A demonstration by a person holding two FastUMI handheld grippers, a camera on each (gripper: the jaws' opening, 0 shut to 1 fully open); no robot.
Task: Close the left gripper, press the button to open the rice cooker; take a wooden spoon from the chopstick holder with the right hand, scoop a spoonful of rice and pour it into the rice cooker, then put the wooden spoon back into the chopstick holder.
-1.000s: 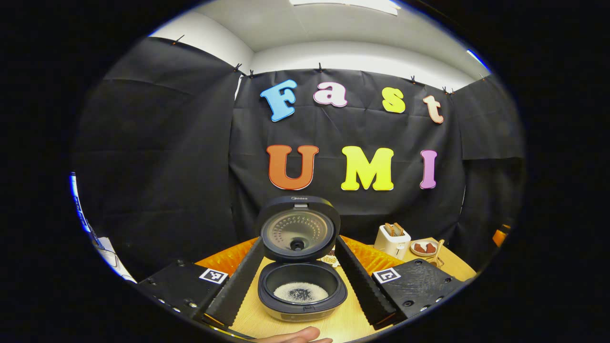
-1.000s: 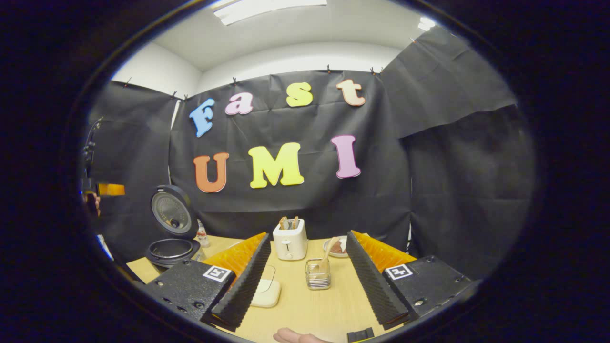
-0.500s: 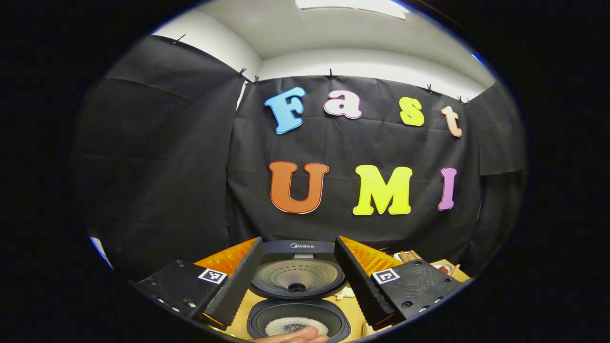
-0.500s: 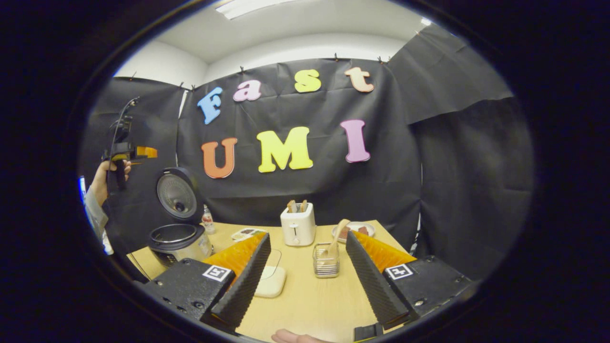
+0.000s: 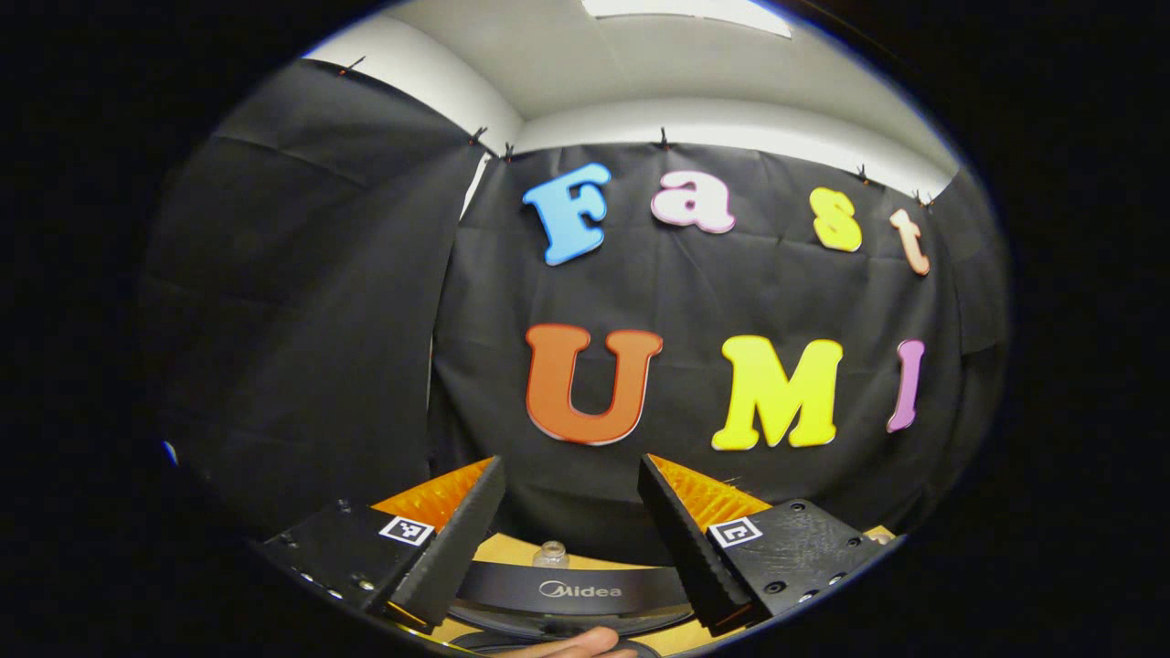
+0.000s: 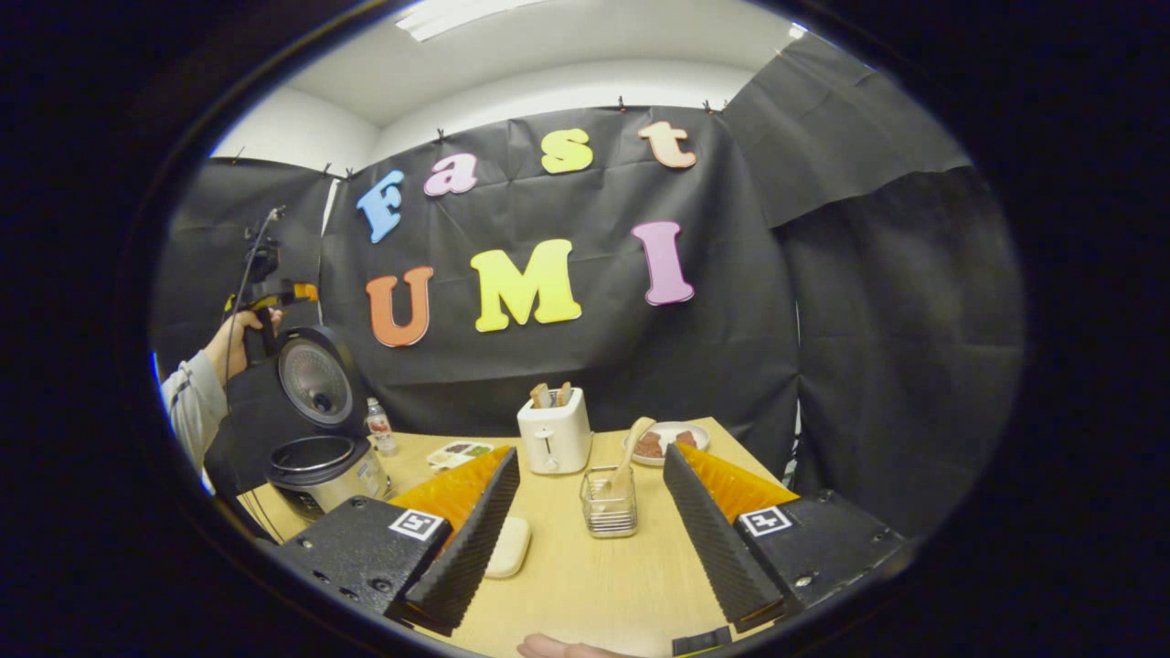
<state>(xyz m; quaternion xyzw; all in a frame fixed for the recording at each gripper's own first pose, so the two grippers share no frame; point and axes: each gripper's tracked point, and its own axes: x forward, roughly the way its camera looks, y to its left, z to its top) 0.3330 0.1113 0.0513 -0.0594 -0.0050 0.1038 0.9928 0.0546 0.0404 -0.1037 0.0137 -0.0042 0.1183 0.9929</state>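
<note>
Right gripper (image 6: 585, 548): fingers spread wide, holding nothing, low over the desk (image 6: 594, 585) with the chopstick holder between their lines.
Chopstick holder (image 6: 610, 503): a small wire basket on the desk, just ahead of the open fingers.
Wooden spoon (image 6: 629, 448): stands in the holder and leans up to the right, its top end clear above the rim.
Step in hand, as I judge it: the rice cooker (image 6: 324, 461) stands open at the far left of the desk, so the spoon is next.
How to do it well: go forward and a little right, close on the part of the spoon above the rim, then lift along its lean so the basket does not tip.
Left gripper (image 5: 571, 535): fingers open, empty, raised beside the cooker's upright lid (image 6: 315, 379).
Beyond: a toaster (image 6: 553, 439) and a plate (image 6: 665, 443) behind the holder; stay short of them.
</note>
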